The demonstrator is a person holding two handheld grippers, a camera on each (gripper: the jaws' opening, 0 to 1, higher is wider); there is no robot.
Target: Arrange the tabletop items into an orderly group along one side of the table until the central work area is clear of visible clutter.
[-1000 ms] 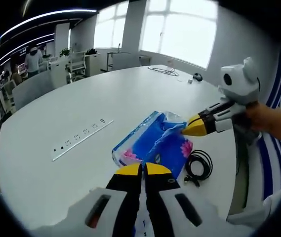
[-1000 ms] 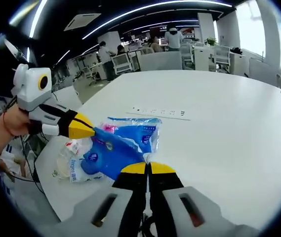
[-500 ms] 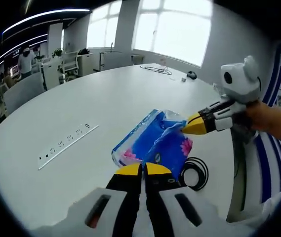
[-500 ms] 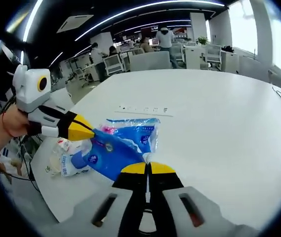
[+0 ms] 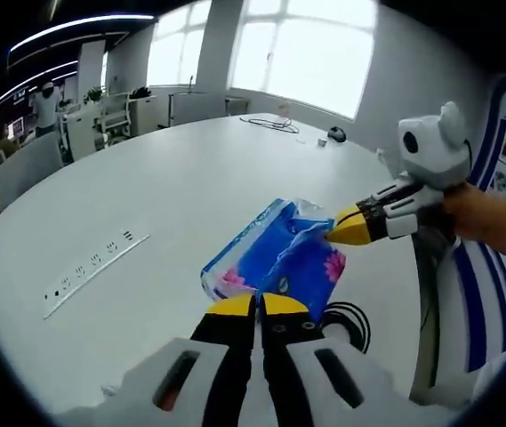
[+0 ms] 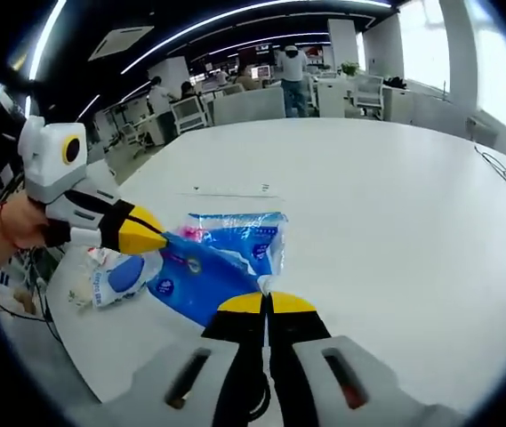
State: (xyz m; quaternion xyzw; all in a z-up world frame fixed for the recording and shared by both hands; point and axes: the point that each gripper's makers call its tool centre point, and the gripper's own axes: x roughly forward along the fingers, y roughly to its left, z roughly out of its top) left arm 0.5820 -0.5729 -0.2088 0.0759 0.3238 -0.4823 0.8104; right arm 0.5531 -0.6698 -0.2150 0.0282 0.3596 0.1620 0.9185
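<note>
White table (image 5: 172,196); cable coil (image 5: 346,318), left-view

left gripper (image 5: 259,304): white body | black fingers (image 5: 226,334) | yellow tips

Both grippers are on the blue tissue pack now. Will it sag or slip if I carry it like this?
Probably sags: the tissue pack is soft plastic film, already creased between the left gripper and right gripper. Likely light. The glossy wrap might slip, since each pinches only an edge.
</note>
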